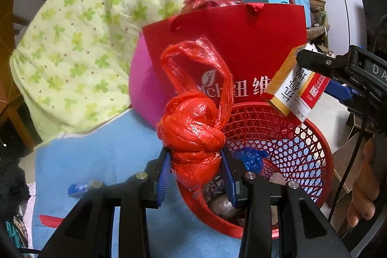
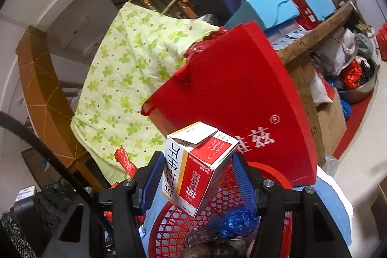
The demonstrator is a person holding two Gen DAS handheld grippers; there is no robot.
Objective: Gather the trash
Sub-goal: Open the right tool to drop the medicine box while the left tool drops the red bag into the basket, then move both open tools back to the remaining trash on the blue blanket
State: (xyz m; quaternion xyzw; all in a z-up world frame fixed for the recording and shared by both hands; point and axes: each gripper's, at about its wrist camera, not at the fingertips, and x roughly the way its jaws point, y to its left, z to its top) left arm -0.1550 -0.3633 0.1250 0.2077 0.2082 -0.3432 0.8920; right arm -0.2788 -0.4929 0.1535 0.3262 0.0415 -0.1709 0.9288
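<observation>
Our left gripper (image 1: 196, 168) pinches a knotted red plastic bag (image 1: 193, 134) just above the near rim of the red basket (image 1: 312, 149). Our right gripper (image 2: 197, 175) clamps a small carton (image 2: 198, 166), red, white and yellow with Chinese print and the date 2023.06.20, over the same basket. Inside the basket lies a crumpled blue wrapper (image 2: 232, 219). Behind the basket stands a red gift bag (image 1: 232, 45) with white Chinese lettering, touching its far rim.

The red basket (image 1: 321, 161) is open above, apparently, though the red paper bag (image 1: 241, 45) walls its far rim.
</observation>
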